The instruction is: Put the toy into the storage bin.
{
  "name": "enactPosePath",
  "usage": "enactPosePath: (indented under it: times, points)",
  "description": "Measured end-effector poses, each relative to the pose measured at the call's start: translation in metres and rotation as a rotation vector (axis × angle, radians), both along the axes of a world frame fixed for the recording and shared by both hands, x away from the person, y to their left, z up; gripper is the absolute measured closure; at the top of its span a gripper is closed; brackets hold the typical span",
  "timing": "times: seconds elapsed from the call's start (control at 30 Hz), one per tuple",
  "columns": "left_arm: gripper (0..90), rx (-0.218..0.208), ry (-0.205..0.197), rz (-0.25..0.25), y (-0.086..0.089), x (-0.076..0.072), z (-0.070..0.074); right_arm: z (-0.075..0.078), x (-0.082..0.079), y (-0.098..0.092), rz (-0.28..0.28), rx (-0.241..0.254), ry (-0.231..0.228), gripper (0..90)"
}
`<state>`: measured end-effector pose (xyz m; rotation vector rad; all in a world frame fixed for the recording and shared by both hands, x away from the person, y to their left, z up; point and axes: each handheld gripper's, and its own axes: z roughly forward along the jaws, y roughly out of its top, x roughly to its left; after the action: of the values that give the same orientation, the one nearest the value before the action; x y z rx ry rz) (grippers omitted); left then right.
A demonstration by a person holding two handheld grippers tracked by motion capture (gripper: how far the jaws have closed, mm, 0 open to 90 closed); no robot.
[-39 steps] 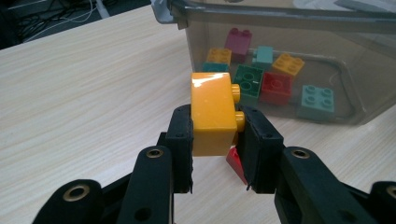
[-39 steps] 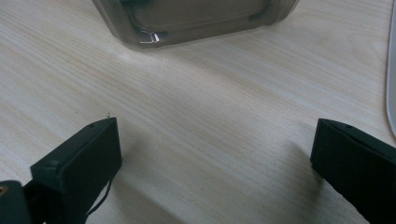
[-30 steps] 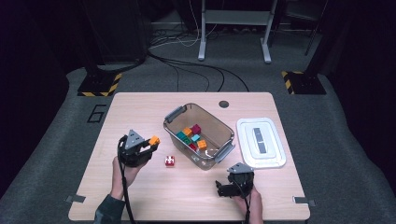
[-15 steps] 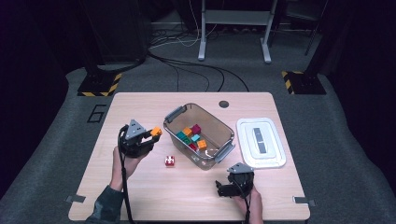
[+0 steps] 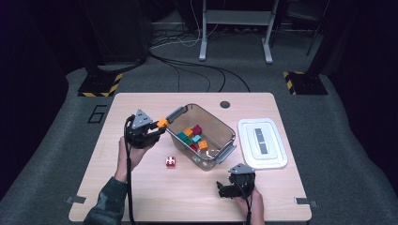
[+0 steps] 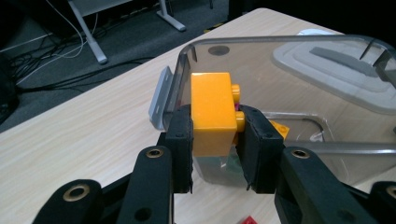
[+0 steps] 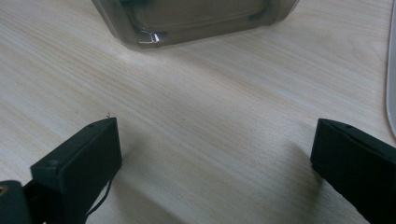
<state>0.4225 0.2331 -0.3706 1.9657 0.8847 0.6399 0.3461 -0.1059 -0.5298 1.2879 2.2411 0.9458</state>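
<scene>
My left gripper (image 5: 159, 127) (image 6: 214, 140) is shut on an orange brick (image 5: 162, 123) (image 6: 212, 112), held above the table just outside the left end of the clear plastic bin (image 5: 224, 140) (image 6: 327, 70). Several coloured bricks (image 5: 192, 137) lie inside the bin. One red brick (image 5: 171, 161) sits on the table in front of the bin. My right gripper (image 5: 224, 190) (image 7: 215, 163) rests low over the table near the front edge, open, with bare wood between its jaws.
A white lid (image 5: 261, 143) with a grey handle lies flat to the right of the bin. The bin has grey handles (image 5: 175, 113) at both ends. A round dark cap (image 5: 225, 104) sits at the table's back. Bare tabletop (image 5: 112, 178) lies front left.
My left gripper has risen and moved right toward the bin's left end, carrying the orange brick. The right gripper has stayed put.
</scene>
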Motion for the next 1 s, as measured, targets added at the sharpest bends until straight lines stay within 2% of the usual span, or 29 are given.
enactPosePath:
  times: [0.2,0.37,0.53,0.7,1.0]
  points:
    - [66.9,0.001,-0.015,-0.018,-0.012,0.009,0.01,0.0,0.0,0.0,0.0,0.0,0.0,0.9]
    - [66.9,0.004,-0.012,-0.03,-0.02,0.015,0.012,0.0,0.0,0.0,0.0,0.0,0.0,0.9]
    - [66.8,0.012,0.002,-0.036,-0.027,0.023,0.008,0.0,0.0,0.0,0.001,0.002,0.001,1.0]
    - [66.8,0.004,0.025,-0.042,-0.033,0.034,0.003,0.0,0.0,0.0,0.001,0.002,-0.001,1.0]
    - [66.8,0.025,0.061,-0.055,-0.048,0.049,-0.006,0.0,0.0,0.0,0.0,0.003,-0.001,1.0]
